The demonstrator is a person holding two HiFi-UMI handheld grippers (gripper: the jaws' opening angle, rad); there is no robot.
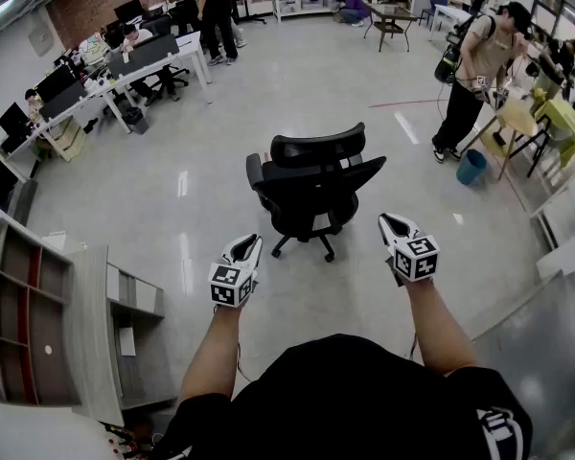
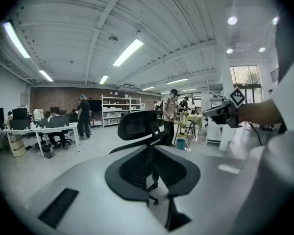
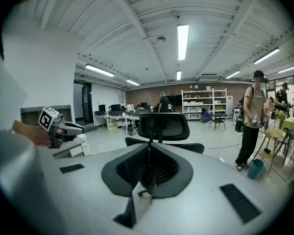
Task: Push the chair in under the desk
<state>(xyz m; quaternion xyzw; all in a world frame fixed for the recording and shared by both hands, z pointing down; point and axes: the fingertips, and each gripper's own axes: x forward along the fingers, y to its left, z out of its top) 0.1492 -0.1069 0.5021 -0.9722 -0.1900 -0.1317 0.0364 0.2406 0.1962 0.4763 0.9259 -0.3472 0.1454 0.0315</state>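
Ahead on open floor the chair (image 1: 314, 185) stands untouched; my left gripper (image 1: 251, 242) and right gripper (image 1: 388, 221) hover short of it, jaws together, empty; next I'd reach its backrest.

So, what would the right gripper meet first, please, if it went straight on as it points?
Most likely the black office chair, straight ahead of the right gripper with its back toward it. Its backrest would probably come first; only floor seems to lie between, though depth is unclear.
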